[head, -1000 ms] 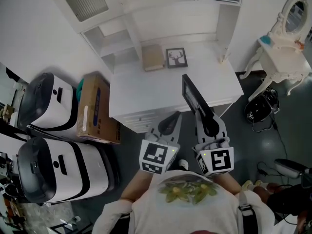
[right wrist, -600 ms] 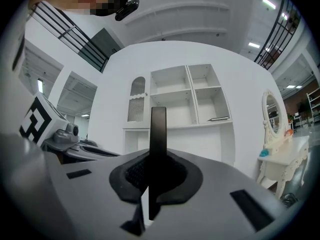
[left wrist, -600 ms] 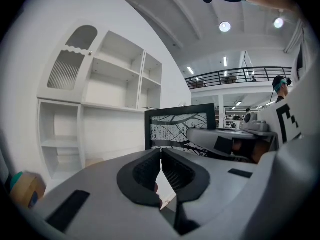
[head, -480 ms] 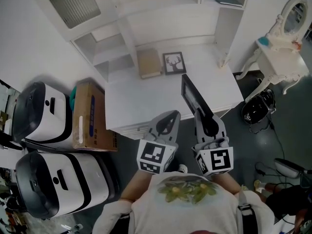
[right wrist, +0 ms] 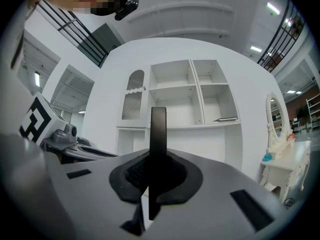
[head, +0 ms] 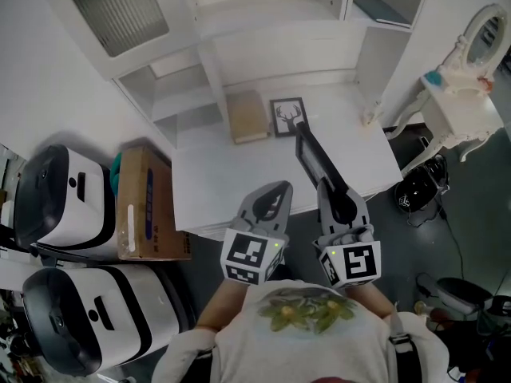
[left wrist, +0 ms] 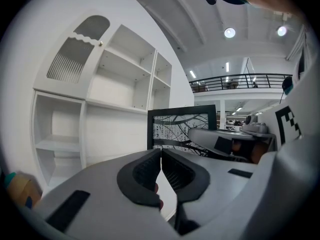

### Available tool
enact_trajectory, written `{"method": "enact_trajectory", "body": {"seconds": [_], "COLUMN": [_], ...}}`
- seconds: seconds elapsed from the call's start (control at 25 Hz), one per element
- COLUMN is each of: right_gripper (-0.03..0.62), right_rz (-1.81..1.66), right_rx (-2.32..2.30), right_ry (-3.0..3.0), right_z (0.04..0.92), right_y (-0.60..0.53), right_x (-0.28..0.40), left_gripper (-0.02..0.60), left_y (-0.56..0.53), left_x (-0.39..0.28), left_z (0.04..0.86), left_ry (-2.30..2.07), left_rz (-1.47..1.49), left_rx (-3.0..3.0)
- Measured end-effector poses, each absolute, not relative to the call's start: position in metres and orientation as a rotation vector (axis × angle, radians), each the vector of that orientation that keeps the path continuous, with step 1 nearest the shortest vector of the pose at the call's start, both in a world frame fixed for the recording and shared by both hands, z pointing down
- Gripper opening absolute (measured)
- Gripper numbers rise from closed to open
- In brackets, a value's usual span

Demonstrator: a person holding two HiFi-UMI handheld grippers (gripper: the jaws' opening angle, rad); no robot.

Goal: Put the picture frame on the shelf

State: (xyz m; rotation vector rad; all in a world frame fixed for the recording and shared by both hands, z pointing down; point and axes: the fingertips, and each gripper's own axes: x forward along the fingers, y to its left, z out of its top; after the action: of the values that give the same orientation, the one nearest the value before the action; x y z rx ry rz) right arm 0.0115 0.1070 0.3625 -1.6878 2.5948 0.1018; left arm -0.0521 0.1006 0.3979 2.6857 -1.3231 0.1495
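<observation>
My right gripper (head: pixel 338 203) is shut on the bottom edge of a black picture frame (head: pixel 316 159), which stands upright and edge-on above the white desk top (head: pixel 231 178). In the right gripper view the frame (right wrist: pixel 158 129) rises from between the jaws (right wrist: pixel 152 176) toward the white shelf unit (right wrist: pixel 192 91). The left gripper (head: pixel 273 201) hangs beside it, shut with nothing in it (left wrist: pixel 161 170). From the left gripper view the frame's face (left wrist: pixel 182 126) shows a black branch print. The shelf unit (head: pixel 263 22) stands behind the desk.
A small deer picture (head: pixel 288 116) and a tan book (head: pixel 247 116) lie on the desk top. A dark book (head: pixel 382 9) lies in an upper right shelf bay. A cardboard box (head: pixel 148 206) and two white-and-black machines (head: pixel 56 194) stand left. A white vanity with mirror (head: pixel 467 94) stands right.
The head view has shifted so desk and shelf sit lower and nearer. The held frame's top has come closer to the deer picture. Both grippers keep their grip state.
</observation>
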Motion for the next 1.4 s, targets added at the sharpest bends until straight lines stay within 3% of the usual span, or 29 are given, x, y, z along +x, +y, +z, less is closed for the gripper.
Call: {"method": "enact_trajectory", "body": {"seconds": [0.52, 1.4], "right_gripper": [0.037, 0.037], "right_rz": [0.097, 0.103], "right_rx": [-1.778, -1.792], "right_ry": [2.534, 2.510], "right_z": [0.366, 0.351], "right_y": [0.071, -0.009], "right_x": [-0.012, 0.012], "left_gripper": [0.034, 0.034], "left_y": [0.063, -0.017], "left_x": [-0.074, -0.050], "left_z": [0.408, 0.410], "left_ry": [-1.221, -1.186], "left_rz": [0.127, 0.155], "left_rx": [2.722, 2.696]}}
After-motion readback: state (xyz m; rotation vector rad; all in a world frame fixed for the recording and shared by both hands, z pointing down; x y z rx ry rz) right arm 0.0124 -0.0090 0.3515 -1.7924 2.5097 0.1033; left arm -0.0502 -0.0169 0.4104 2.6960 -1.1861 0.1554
